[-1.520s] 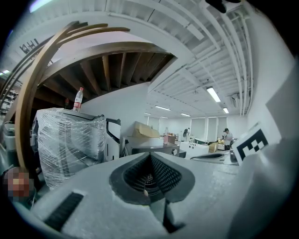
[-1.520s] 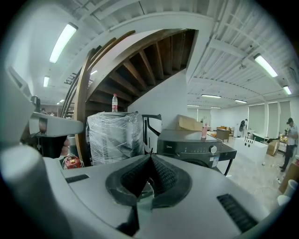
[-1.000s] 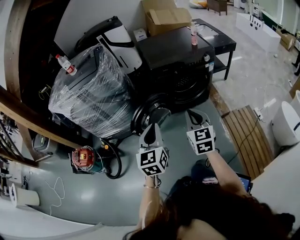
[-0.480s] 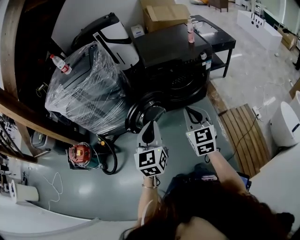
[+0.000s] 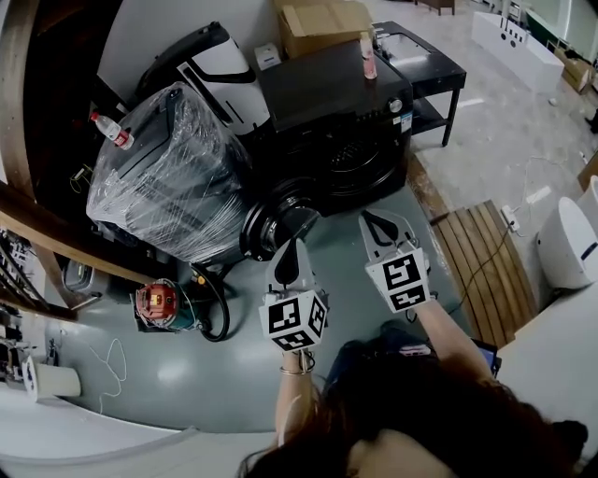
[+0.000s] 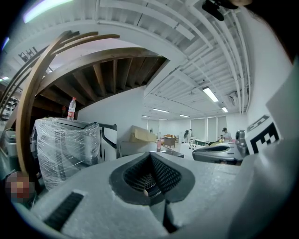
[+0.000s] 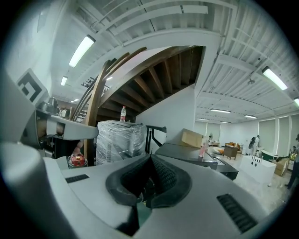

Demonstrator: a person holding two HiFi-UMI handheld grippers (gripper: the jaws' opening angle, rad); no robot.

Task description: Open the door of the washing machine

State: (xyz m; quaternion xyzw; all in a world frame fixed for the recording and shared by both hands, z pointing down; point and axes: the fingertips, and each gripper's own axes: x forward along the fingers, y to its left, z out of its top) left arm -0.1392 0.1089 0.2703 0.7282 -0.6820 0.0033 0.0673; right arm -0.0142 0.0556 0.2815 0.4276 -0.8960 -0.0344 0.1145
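Note:
The black washing machine [image 5: 336, 93] stands at the top middle of the head view. Its round door [image 5: 278, 222] is swung out to the left, beside the dark drum opening [image 5: 360, 161]. My left gripper [image 5: 291, 250] is shut and holds nothing, its tips just short of the door's near edge. My right gripper [image 5: 377, 224] is also shut and holds nothing, in front of the machine's lower right. In the left gripper view the left gripper [image 6: 150, 156] points level past the machine's top [image 6: 175, 152]. The right gripper [image 7: 150, 158] looks along the same top [image 7: 187, 151].
A plastic-wrapped appliance [image 5: 168, 177] with a water bottle [image 5: 110, 129] on it stands left of the door. A red tool [image 5: 157, 303] and black hose lie on the floor below it. A pink bottle [image 5: 368, 54], cardboard box [image 5: 322, 23], black table [image 5: 425, 61] and wooden slats [image 5: 486, 261] are nearby.
Both grippers have drawn back a little from the washing machine and risen slightly, still shut. The machine and its open door have slid up and left in the head view.

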